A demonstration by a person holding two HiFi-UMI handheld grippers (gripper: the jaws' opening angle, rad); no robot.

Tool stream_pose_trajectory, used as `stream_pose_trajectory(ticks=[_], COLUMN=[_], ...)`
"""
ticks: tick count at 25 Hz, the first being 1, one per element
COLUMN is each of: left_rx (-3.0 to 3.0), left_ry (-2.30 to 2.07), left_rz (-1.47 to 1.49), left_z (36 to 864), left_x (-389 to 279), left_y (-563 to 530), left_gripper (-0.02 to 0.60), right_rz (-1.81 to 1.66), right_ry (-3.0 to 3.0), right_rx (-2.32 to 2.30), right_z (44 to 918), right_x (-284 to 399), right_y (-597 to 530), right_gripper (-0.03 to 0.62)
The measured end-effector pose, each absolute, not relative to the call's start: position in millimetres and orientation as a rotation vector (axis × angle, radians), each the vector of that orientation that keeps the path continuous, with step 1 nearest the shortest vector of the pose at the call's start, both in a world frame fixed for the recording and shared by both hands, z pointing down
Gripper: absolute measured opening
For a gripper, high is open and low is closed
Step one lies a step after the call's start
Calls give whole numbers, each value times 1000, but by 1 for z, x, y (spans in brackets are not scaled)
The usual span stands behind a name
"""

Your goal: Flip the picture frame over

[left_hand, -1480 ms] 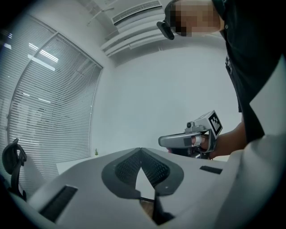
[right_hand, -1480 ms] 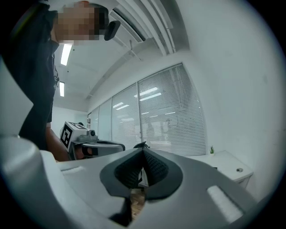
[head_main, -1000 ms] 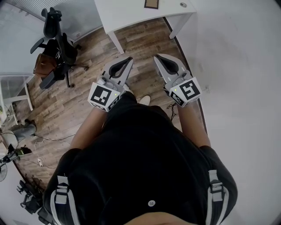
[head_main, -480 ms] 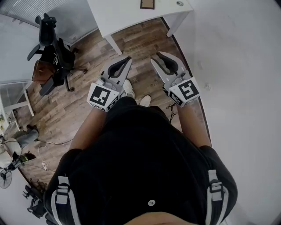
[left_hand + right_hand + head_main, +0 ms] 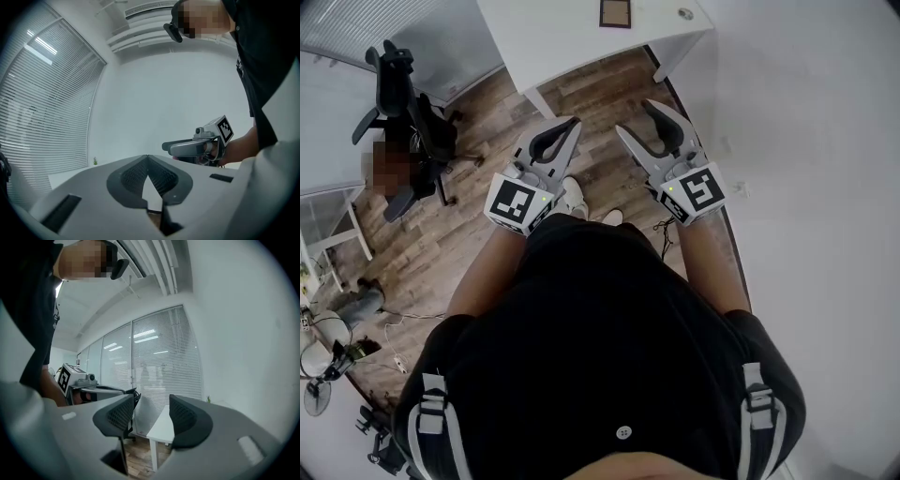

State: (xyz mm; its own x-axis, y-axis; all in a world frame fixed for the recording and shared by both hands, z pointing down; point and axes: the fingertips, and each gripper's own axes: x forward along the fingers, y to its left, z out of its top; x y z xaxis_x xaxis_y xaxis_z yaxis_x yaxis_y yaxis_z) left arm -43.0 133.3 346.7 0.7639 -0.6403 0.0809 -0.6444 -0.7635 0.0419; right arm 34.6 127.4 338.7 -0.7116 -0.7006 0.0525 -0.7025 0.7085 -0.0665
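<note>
A small brown picture frame (image 5: pixel 615 13) lies flat on the white table (image 5: pixel 553 33) at the top of the head view, well ahead of both grippers. I hold both grippers level in front of my body, above the wooden floor and short of the table. My left gripper (image 5: pixel 574 122) is shut, its tips meeting with nothing held (image 5: pixel 148 157). My right gripper (image 5: pixel 637 118) is open; its jaws have just been opening and nothing is between them (image 5: pixel 152 409). The right gripper view looks past its jaws at the table's corner (image 5: pixel 161 427).
A black office chair (image 5: pixel 403 103) stands at the left on the wood floor (image 5: pixel 478 234). A small round object (image 5: pixel 685 13) lies on the table near the frame. A white wall (image 5: pixel 806 141) runs along the right. Window blinds (image 5: pixel 150 357) are behind the table.
Both grippers have moved forward toward the table, which now shows more in the head view. The right gripper's jaws went from shut to open. The left stayed shut.
</note>
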Motion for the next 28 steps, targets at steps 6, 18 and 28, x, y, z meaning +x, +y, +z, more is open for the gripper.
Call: stream_pose_trajectory(ticks=[6, 18, 28], left_rx=[2883, 2883, 2876], left_ry=[-1034, -966, -939], left_rz=[89, 77, 54], left_z=[353, 359, 367], left_x=[-57, -87, -89], left_y=[98, 45, 11], left_gripper=[8, 8, 8], right_rz=[139, 139, 179], right_ry=[-2868, -2805, -2783], right_rx=[1192, 1265, 1314], right_z=[342, 346, 355], right_x=[18, -11, -10], right_y=[93, 41, 12], right_gripper=[289, 367, 377])
